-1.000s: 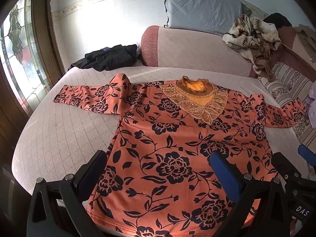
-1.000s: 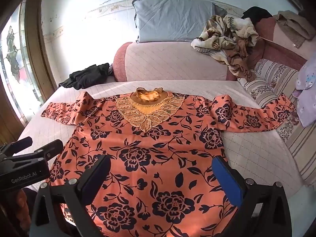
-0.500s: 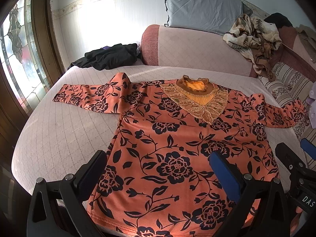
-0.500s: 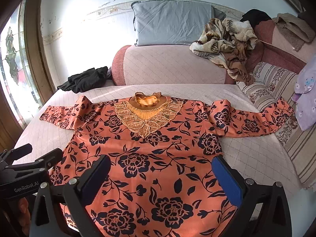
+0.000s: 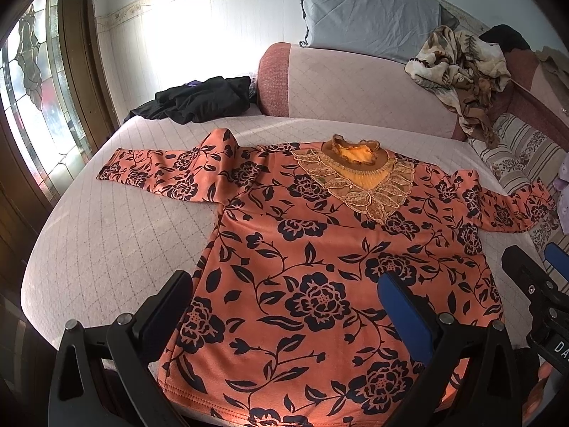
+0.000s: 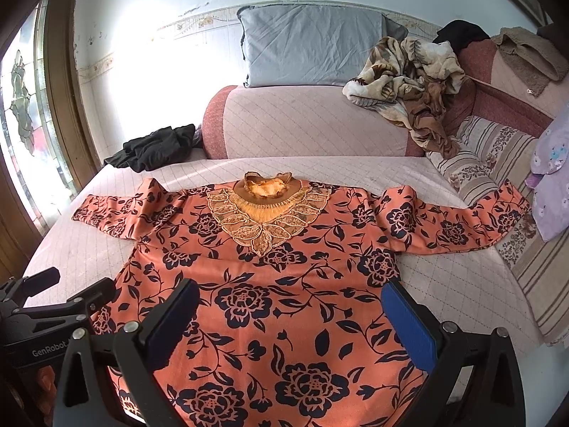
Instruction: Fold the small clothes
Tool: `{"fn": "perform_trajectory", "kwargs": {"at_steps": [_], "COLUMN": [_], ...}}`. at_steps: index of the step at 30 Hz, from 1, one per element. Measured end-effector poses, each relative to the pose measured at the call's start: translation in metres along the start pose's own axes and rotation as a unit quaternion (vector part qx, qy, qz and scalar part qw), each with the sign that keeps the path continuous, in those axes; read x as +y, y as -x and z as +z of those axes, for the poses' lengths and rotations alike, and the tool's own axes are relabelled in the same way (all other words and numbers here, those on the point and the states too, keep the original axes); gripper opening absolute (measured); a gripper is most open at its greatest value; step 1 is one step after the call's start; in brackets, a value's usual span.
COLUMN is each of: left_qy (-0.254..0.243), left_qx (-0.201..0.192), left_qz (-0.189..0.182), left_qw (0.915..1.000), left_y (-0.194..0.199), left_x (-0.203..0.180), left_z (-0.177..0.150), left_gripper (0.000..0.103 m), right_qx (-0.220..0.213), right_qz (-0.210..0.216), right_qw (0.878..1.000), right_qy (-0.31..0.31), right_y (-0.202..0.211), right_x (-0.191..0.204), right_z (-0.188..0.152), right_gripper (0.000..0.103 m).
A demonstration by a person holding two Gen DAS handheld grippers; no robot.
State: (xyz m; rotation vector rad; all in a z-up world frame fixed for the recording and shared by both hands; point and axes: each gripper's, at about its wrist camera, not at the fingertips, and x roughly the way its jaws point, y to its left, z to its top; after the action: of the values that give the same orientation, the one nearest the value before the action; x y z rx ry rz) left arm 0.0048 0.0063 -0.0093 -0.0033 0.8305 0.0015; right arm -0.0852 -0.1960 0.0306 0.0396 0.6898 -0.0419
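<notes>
Spread flat, front up, on the pale pink quilted mattress (image 5: 106, 235): an orange long-sleeved top with a black rose print (image 5: 320, 256), gold lace yoke (image 6: 265, 220) and ruffled collar toward the far bolster. Both sleeves stretched out sideways, the one on the right side reaching onto a striped cushion (image 6: 498, 149). Hem nearest the cameras.

Left gripper (image 5: 284, 302) released, fingers spread wide, poised over the lower left part of the top near the hem, holding nothing (whether touching the cloth or just above it cannot be told). Right gripper (image 6: 290, 315) likewise released and empty, jaws wide apart, over the lower right part of the same garment. Both side by side, each visible at the edge of the other's view.

Behind the top: a pink-and-red bolster (image 6: 306, 124), with a grey-blue pillow (image 6: 313, 42) propped on it against the wall and a crumpled brown-and-cream blanket (image 6: 412, 74) to its right. Near the far left corner, beside the stained-glass window (image 5: 32, 82), a heap of black clothing (image 5: 202, 99).
</notes>
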Motion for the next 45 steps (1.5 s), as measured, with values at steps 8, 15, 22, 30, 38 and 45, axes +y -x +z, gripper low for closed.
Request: {"fn": "perform_trajectory", "kwargs": {"at_steps": [8,15,22,30,38,45], "left_qy": [-0.001,0.000,0.000,0.001,0.003,0.004], "left_qx": [0.004,0.006,0.005,0.008,0.008,0.008], "left_qz": [0.000,-0.002,-0.002,-0.004,-0.006,-0.006], "left_qw": [1.0000,1.0000,1.0000,1.0000,0.9999,0.9999], "left_y": [-0.0003,0.0000,0.0019,-0.0030,-0.0036,-0.0039], "left_x": [-0.0001,0.0013,0.0021,0.0014,0.0013,0.0013], "left_z": [0.0009,0.0028,0.0012,0.0031,0.0036,0.0043], "left_gripper": [0.103,0.103,0.103,0.103,0.103,0.103], "right_qx": [-0.001,-0.005,-0.004,-0.004,-0.006,-0.006], "right_qz": [-0.002,-0.003,-0.005,-0.004,-0.004,-0.005], "right_qw": [1.000,1.000,1.000,1.000,1.000,1.000], "right_qy": [-0.002,-0.004,-0.003,-0.002,-0.001,-0.001], "right_y": [-0.0010,0.0004,-0.0001,-0.0005,-0.0009,-0.0019], "right_x": [-0.0011,-0.0018,-0.0008,0.0002,0.0009,0.0022], "right_z": [0.0009,0.0013,0.0026,0.0036,0.0052,0.0067], "right_gripper": [0.103,0.103,0.103,0.103,0.103,0.103]}}
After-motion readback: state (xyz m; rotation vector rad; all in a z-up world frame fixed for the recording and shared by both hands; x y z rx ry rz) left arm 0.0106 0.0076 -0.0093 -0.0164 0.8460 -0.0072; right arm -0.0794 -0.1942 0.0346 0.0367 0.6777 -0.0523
